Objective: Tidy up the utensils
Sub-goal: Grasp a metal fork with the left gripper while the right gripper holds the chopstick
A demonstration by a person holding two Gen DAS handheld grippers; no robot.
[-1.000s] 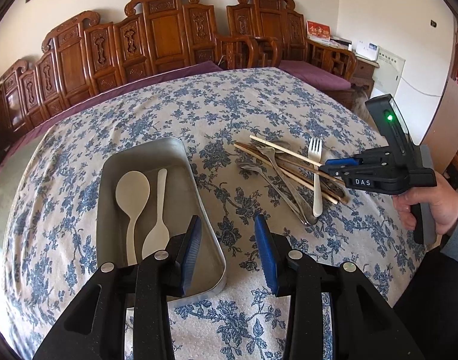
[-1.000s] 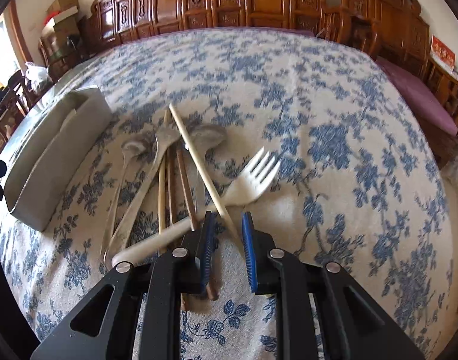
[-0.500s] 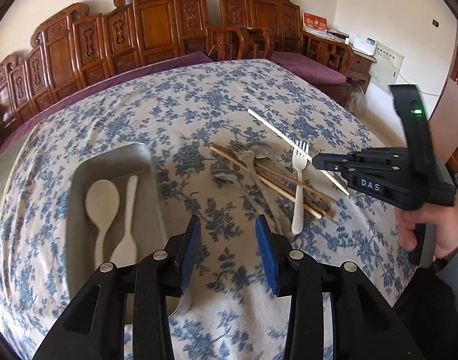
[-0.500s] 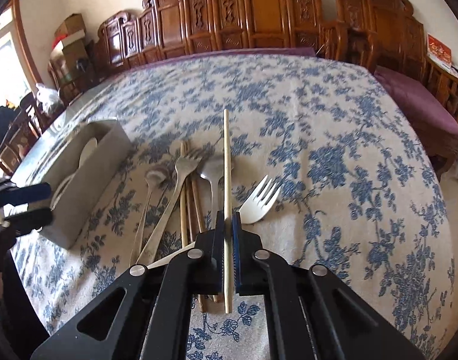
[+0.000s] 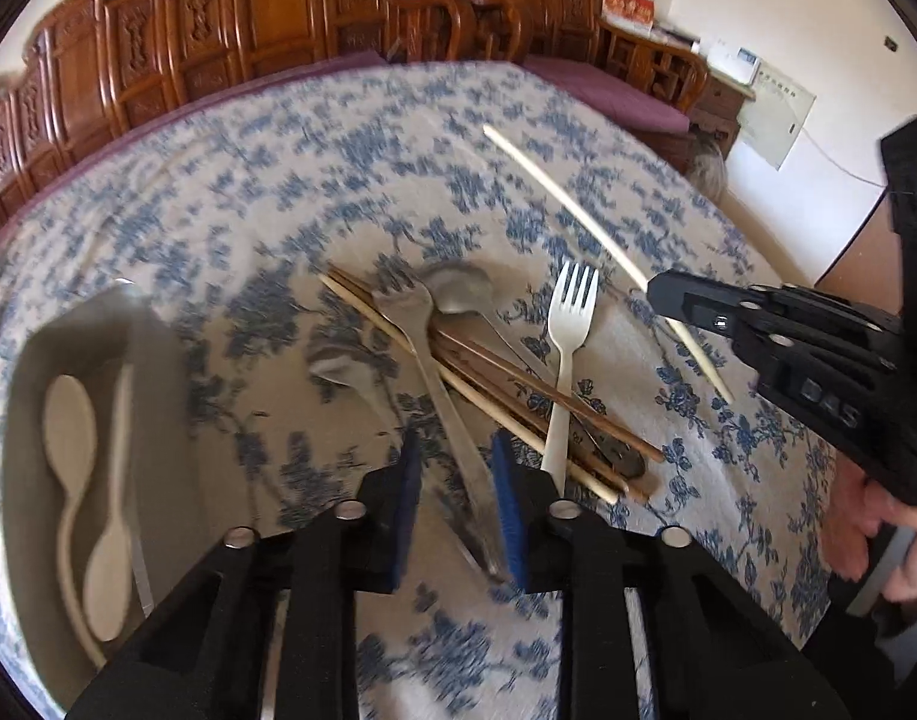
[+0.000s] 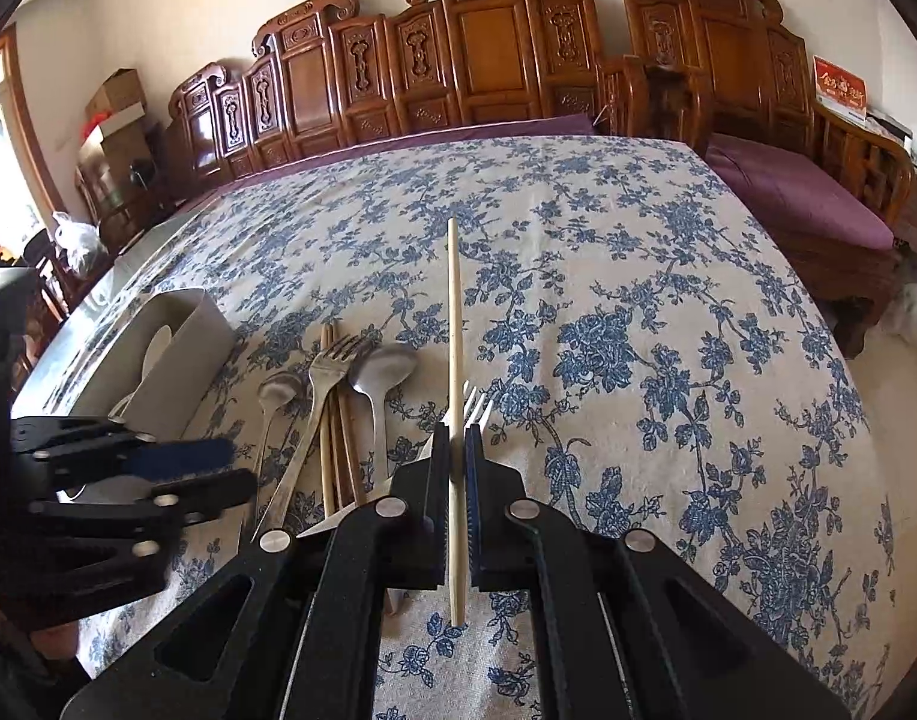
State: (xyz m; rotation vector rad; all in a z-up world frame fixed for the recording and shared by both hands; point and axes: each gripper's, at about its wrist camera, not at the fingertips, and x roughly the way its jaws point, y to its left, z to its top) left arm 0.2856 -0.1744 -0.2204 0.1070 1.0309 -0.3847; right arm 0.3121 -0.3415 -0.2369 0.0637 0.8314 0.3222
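Right wrist: right tongs [image 6: 456, 450] clamp pale chopstick [image 6: 454, 324] mid-shaft, lifted.

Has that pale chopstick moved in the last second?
Yes. The pale chopstick lay slanted across the white fork on the table; now the right gripper holds it lifted, pointing straight ahead above the pile.

Two metal spoons [image 6: 381, 367], two forks [image 6: 329, 360], two pale spoons [image 5: 68, 420], one tray [image 5: 170, 420], several chopsticks [image 6: 455, 360]
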